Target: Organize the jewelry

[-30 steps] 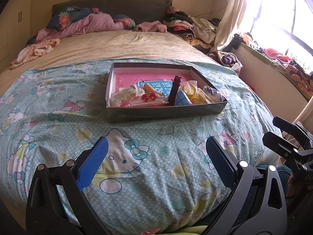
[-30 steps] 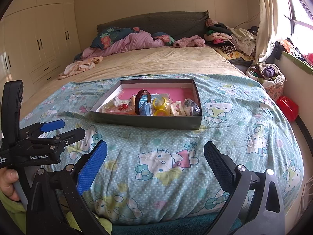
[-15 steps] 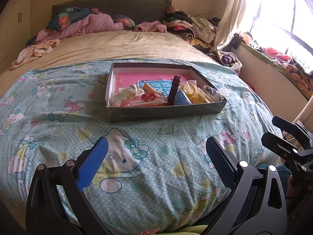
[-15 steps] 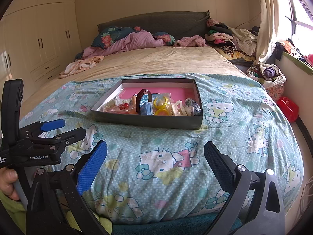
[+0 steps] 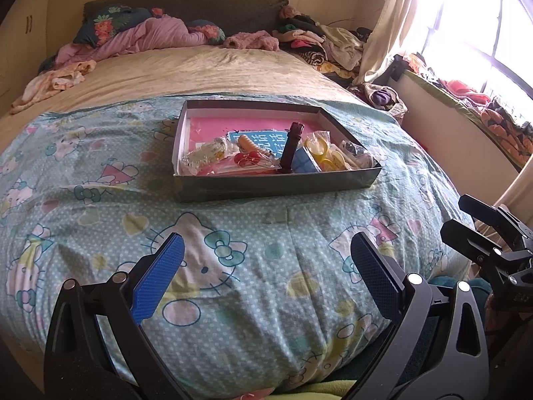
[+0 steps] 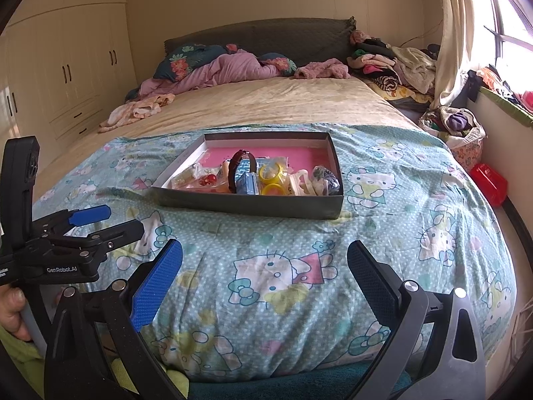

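Observation:
A shallow grey box (image 5: 276, 185) (image 6: 253, 206) with a pink floor lies on the cartoon-cat quilt. Inside it sit a dark brown watch (image 5: 292, 145) (image 6: 240, 163), yellow bangles (image 5: 321, 150) (image 6: 271, 175), a small blue box (image 5: 304, 163) (image 6: 248, 183), red beads (image 5: 248, 159) (image 6: 209, 180) and several plastic bags of trinkets. My left gripper (image 5: 266, 268) hangs open over the quilt's near end, well short of the box. My right gripper (image 6: 265, 273) is likewise open and holds nothing. Each gripper shows at the other view's edge.
The quilt (image 6: 416, 220) covers the near half of a bed; a beige sheet (image 6: 266, 100), pillows and piled clothes (image 6: 389, 63) lie beyond. A wardrobe (image 6: 66, 66) stands left, a window ledge (image 5: 466, 100) and a red container (image 6: 489, 183) right. A hand (image 6: 13, 313) grips the left handle.
Both grippers have edged slightly toward the box; otherwise nothing has moved.

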`<state>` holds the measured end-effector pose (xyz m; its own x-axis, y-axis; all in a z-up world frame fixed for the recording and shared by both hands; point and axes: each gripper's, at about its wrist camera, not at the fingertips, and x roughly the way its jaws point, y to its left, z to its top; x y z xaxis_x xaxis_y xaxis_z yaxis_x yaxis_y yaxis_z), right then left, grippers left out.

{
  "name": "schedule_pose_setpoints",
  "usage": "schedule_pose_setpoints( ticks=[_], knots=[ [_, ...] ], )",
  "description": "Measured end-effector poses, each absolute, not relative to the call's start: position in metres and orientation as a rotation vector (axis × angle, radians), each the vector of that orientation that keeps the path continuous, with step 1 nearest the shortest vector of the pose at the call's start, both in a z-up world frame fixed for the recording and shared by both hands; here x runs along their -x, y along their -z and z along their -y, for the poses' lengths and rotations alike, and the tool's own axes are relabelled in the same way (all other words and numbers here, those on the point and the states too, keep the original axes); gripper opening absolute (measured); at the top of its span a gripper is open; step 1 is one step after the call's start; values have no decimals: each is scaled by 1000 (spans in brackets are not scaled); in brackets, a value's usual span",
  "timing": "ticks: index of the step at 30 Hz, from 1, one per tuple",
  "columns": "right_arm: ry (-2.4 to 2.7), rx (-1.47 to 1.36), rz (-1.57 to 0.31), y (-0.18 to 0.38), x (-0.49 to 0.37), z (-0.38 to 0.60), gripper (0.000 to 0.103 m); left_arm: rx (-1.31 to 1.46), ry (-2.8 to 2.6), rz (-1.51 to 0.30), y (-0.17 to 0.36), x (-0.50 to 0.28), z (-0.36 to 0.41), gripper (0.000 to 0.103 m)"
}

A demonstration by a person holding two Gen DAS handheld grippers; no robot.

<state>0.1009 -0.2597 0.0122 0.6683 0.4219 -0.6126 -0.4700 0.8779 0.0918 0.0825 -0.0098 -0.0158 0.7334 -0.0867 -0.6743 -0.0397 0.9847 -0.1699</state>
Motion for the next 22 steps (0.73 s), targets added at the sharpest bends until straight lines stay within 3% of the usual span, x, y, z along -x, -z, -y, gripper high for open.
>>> schedule_pose_setpoints(
  ticks=[13, 22],
  knots=[
    [-408, 39, -701, -4, -138, 292, 99, 259, -124, -813, 32, -98, -37, 93],
    [-76, 32, -814, 45, -283, 382, 98, 372, -525, -827, 60, -149, -192, 93]
  ],
)
